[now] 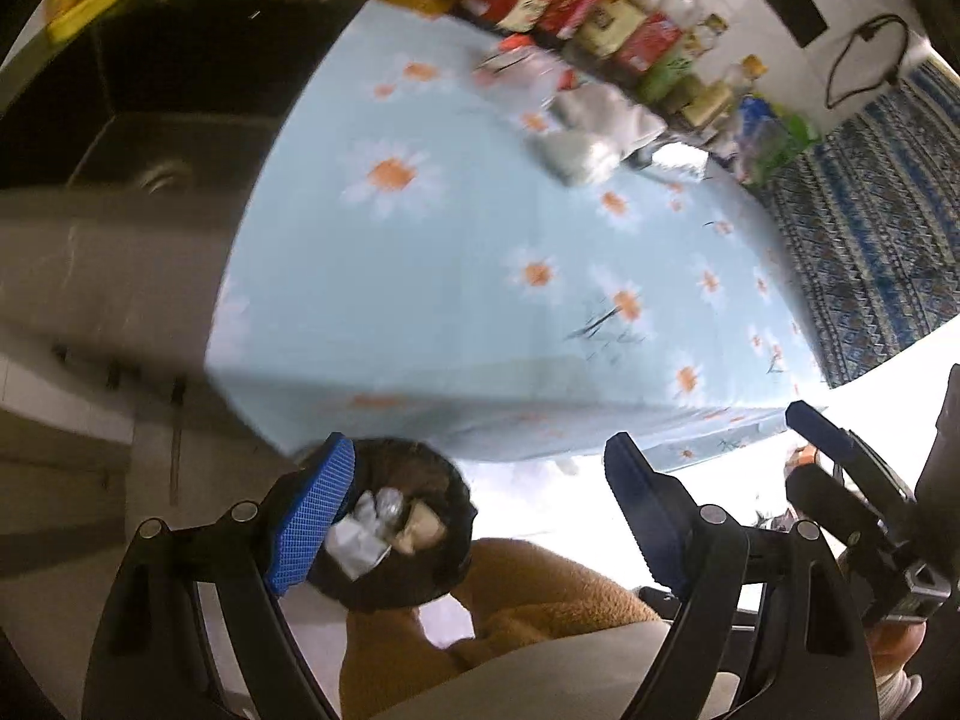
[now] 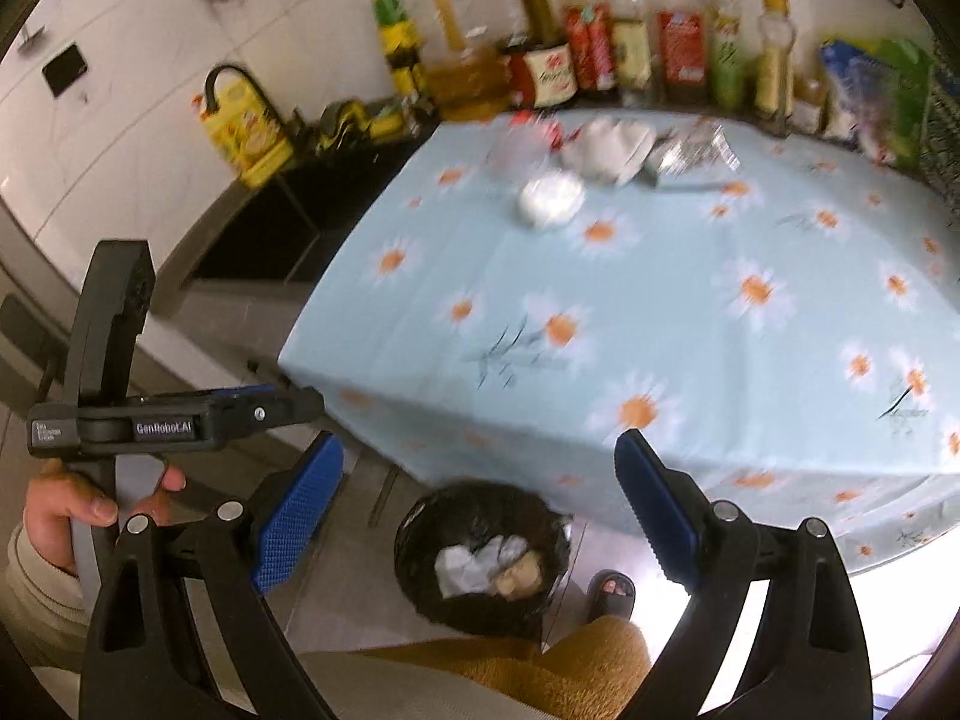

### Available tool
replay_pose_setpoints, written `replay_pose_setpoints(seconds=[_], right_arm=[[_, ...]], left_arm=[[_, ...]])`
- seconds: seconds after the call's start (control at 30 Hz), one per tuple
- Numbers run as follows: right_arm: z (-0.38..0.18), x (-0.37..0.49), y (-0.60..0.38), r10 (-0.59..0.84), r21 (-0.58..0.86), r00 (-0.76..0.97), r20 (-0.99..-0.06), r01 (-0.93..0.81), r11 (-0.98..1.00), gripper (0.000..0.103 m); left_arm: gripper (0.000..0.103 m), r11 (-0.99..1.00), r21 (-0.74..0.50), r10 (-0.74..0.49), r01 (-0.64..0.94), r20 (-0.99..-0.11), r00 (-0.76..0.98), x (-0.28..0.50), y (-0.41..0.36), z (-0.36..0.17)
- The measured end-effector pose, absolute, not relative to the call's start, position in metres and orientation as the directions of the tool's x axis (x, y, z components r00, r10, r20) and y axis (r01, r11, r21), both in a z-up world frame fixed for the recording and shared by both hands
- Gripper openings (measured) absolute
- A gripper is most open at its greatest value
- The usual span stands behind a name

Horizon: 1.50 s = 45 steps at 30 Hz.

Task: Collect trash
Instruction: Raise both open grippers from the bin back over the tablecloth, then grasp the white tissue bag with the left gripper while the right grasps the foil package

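Right wrist view: biggest thing ahead of my right gripper [image 2: 480, 504] was the table [image 2: 690, 312], blue daisy cloth, filling everything forward of the jaws. Row of bottles [image 2: 600, 42] sat along its far edge, well apart from either tool. Black sink [image 2: 264, 228] was off to the tool's left.

Below and between the right jaws, just short of the table's near edge, sat the bin [image 2: 480, 558], on the floor, black bag liner, already holding white paper and a tan scrap [image 2: 522, 576]. My read: it was parked at the table edge so each carry ends in a short drop.

Remaining trash [image 2: 606, 150] lay far forward near the bottles: crumpled white wrappers, something foil-like beside them, and a white wad [image 2: 552, 198] a bit nearer. All motion-blurred, so I couldn't tell what each piece was.

Right gripper was spread wide, nothing between the pads. Left gripper [image 1: 474, 510] likewise wide and empty, the bin [image 1: 390, 534] just behind its left finger [image 1: 312, 516]. In that view the trash [image 1: 594, 126] was again at the far side of the table [image 1: 480, 276].

Both tools hung over the bin, clear of the table. Looked to me like a between-trips pose: some trash in, more left on the cloth.
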State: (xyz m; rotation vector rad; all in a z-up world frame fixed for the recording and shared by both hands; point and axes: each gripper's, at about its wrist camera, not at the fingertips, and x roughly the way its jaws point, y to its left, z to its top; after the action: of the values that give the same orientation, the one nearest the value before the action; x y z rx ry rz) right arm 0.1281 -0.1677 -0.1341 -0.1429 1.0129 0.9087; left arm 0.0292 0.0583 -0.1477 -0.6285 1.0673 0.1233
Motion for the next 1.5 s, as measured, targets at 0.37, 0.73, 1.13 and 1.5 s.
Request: replay_pose_setpoints(seconds=[0.37,0.73,1.13,1.5], right_arm=[[-0.112,0.214,-0.183,0.589,0.242,0.301,-0.750,-0.704,0.668,0.095],[-0.136,0.311,-0.172,0.581,0.222,0.290,-0.761,-0.725,0.652,0.098],[-0.182,0.385,-0.139,0.554,0.204,0.258,-0.791,-0.744,0.637,0.098],[-0.202,0.411,-0.107,0.571,0.228,0.165,-0.804,-0.801,0.553,0.098]], left_arm=[[0.083,0.841,-0.395,-0.154,-0.369,-0.830,0.537,0.104,0.052,-0.125],[0.083,0.844,-0.336,-0.107,-0.419,-0.870,0.481,0.187,0.042,-0.132],[0.083,0.834,-0.234,-0.020,-0.500,-0.918,0.396,0.247,0.038,-0.150],[0.083,0.773,-0.187,0.038,-0.606,-0.940,0.339,0.267,0.048,-0.175]])
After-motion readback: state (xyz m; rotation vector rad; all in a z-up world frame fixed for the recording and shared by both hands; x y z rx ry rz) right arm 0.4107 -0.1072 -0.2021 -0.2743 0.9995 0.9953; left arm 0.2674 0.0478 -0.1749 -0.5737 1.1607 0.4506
